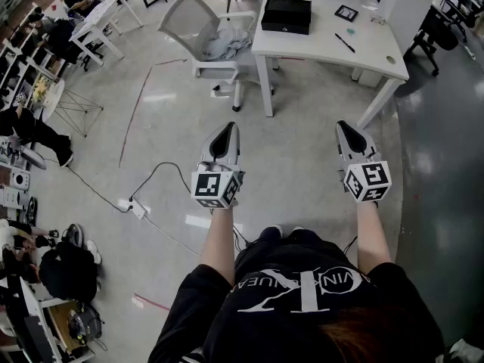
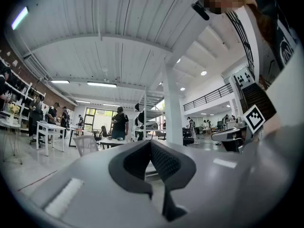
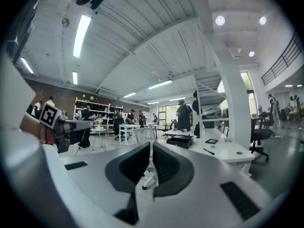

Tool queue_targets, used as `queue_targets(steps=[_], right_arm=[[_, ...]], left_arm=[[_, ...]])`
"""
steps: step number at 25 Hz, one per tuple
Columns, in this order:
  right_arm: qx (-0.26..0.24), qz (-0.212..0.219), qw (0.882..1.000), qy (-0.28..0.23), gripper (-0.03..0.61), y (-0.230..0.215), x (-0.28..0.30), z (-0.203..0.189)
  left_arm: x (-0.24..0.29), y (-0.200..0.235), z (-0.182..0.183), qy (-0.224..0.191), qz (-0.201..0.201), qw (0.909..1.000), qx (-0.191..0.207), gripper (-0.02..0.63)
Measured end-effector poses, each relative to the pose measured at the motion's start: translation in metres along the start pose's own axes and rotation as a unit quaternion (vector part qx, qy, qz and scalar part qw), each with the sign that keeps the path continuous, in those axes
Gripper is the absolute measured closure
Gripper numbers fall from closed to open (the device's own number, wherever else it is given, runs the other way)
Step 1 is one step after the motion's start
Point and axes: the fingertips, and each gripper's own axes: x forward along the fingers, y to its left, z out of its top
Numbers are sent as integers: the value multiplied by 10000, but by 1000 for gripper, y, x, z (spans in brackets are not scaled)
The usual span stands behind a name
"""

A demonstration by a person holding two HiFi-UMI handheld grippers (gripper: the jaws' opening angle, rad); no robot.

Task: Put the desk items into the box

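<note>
Up at twelve to one o'clock in the head view, well apart from us, stands the white surface [image 1: 318,40] with the task's things on it. The black box [image 1: 286,15] sits near its eleven o'clock corner. A small dark square item [image 1: 346,13], a pen [image 1: 345,43] and a small round piece [image 1: 390,60] lie spread toward three o'clock of the box.

We hold the left tool [image 1: 225,131] and the right tool [image 1: 345,127] out over the bare floor [image 1: 302,165], both clenched on nothing. Each tool's own view shows its pads drawn together with no item between them.

We judge that the task has not begun, and we see these risks:

- **Clenched arrival:** if we reach the surface with the tools clenched, we would shove the pen or the round piece instead of taking it. The pen lies near the six o'clock edge and could roll off.
- **Floor hazards:** a cable [image 1: 151,176] trails across the floor at nine o'clock of our feet. A chair [image 1: 198,21] stands at eleven o'clock beside the surface, and either could catch us as we approach.
- **Low, flat items:** the flat square item may slip out of a hasty pinch.
</note>
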Motion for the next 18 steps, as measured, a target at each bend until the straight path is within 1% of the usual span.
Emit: queue_targets(steps=[4, 6, 18], right_arm=[[0, 5, 10000, 3, 549, 4, 2, -2], [6, -4, 10000, 13, 550, 5, 3, -4], [49, -242, 9997, 13, 552, 7, 15, -7]], left_arm=[[0, 3, 5, -38, 70, 9998, 198, 604], [1, 4, 6, -35, 61, 9997, 229, 604], [16, 20, -5, 16, -144, 9999, 58, 603]])
